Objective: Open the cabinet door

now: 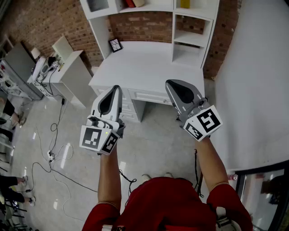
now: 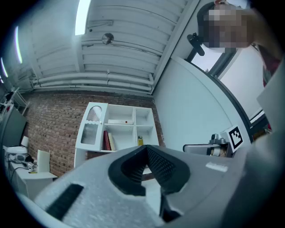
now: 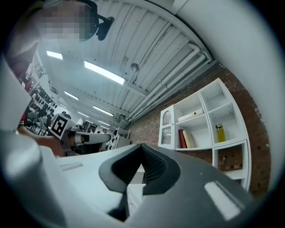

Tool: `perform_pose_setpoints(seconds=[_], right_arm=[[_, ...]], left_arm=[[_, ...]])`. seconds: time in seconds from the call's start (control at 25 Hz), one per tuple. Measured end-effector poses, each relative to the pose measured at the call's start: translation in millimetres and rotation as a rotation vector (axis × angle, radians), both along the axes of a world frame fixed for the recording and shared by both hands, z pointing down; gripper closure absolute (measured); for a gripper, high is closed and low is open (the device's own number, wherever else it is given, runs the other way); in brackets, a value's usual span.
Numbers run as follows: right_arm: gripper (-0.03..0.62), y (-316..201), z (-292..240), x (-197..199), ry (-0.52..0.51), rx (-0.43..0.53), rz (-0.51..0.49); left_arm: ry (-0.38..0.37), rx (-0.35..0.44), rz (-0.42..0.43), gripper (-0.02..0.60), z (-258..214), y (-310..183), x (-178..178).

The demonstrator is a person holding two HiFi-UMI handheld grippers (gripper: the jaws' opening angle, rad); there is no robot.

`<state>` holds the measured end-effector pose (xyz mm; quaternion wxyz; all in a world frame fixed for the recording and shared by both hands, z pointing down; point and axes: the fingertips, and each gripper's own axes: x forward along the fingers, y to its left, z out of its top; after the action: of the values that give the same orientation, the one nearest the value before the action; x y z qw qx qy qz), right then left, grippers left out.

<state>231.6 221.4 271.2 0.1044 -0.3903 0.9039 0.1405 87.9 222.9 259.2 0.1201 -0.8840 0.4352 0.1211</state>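
Note:
A white desk [image 1: 144, 67] with a shelf hutch stands against a brick wall. The hutch's cabinet door [image 1: 97, 5], white with a glass pane, is at its upper left and is closed; it also shows in the left gripper view [image 2: 91, 127] and the right gripper view [image 3: 167, 127]. My left gripper [image 1: 116, 89] and right gripper [image 1: 172, 84] are held side by side in front of the desk, well short of the door. Both point at the hutch, tilted slightly up. The jaws of the left gripper [image 2: 144, 151] and the right gripper [image 3: 141, 149] meet at the tips with nothing between them.
Books [image 2: 107, 140] and a yellow bottle [image 2: 140, 141] stand on the open shelves beside the door. A small picture frame [image 1: 115, 44] stands on the desk top, with drawers [image 1: 146, 96] below. A white side table [image 1: 67, 67] and floor cables [image 1: 54, 153] lie left; a white wall [image 1: 257, 81] runs along the right.

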Motion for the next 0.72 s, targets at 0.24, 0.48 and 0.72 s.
perform_pose_setpoints(seconds=[0.24, 0.48, 0.72], right_arm=[[0.583, -0.6, -5.0, -14.8, -0.055, -0.013, -0.017], [0.583, -10.5, -7.6, -33.7, -0.066, -0.011, -0.014], [0.583, -16.5, -8.1, -63.4, -0.063, -0.017, -0.006]], left_arm=[[-0.004, -0.001, 0.017, 0.581, -2.2, -0.8, -13.3], [0.004, -0.005, 0.031, 0.581, 0.9, -13.4, -33.0], [0.003, -0.004, 0.056, 0.581, 4.9, -21.8, -61.0]])
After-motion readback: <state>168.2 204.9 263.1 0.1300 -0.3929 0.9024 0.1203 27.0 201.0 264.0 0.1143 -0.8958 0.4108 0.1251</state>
